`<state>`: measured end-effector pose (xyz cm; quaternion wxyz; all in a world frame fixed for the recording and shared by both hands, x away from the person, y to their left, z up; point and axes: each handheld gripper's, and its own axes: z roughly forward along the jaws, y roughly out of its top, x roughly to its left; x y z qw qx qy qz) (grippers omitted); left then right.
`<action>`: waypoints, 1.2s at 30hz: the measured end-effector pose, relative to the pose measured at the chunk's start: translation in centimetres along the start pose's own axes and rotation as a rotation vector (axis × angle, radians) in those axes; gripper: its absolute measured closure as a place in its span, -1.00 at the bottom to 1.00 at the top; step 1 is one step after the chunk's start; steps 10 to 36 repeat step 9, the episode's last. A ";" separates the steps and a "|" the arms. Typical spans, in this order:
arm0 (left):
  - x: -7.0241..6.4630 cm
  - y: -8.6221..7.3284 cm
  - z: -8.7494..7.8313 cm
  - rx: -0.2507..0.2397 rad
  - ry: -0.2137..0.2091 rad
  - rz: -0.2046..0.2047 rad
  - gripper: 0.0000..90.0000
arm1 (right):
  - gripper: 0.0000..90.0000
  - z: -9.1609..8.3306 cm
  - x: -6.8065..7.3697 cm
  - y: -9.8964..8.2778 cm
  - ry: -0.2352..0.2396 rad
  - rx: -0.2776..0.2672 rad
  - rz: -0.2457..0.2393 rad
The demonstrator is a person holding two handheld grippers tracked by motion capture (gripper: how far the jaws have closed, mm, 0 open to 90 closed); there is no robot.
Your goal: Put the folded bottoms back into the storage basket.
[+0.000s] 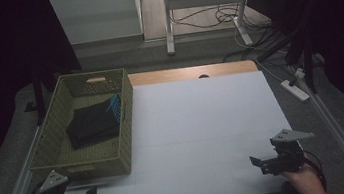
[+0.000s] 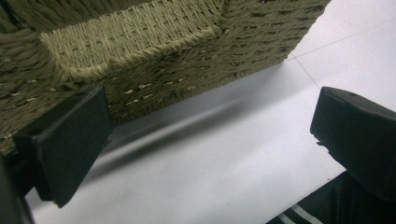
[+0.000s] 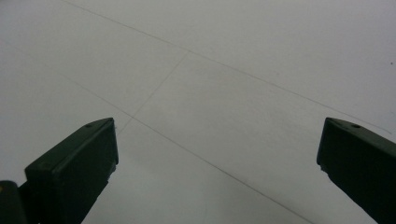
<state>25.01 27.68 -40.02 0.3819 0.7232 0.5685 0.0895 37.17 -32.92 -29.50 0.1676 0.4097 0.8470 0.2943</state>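
Observation:
A woven green basket (image 1: 127, 114) stands on the left side of the white table (image 1: 203, 123). Inside it lies a folded black cloth (image 1: 93, 125) with a blue mark at its far corner. My left gripper (image 1: 92, 192) rests near the table's front left corner, just in front of the basket, open and empty. In the left gripper view the basket's wall (image 2: 187, 60) fills the top, with my left gripper (image 2: 210, 140) wide apart over bare table. My right gripper (image 1: 255, 160) sits at the front right, open; in its own view the right gripper (image 3: 217, 154) spans bare white surface.
A wooden strip (image 1: 192, 72) runs along the table's far edge. A power strip (image 1: 296, 89) and cables lie on the floor at the right. A desk frame (image 1: 208, 1) stands beyond the table. Metal rails (image 1: 338, 130) flank both sides.

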 end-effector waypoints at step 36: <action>0.0 0.1 0.0 0.000 -0.002 -0.005 -1.00 | -1.00 -0.3 0.2 -0.4 -0.023 0.028 -0.008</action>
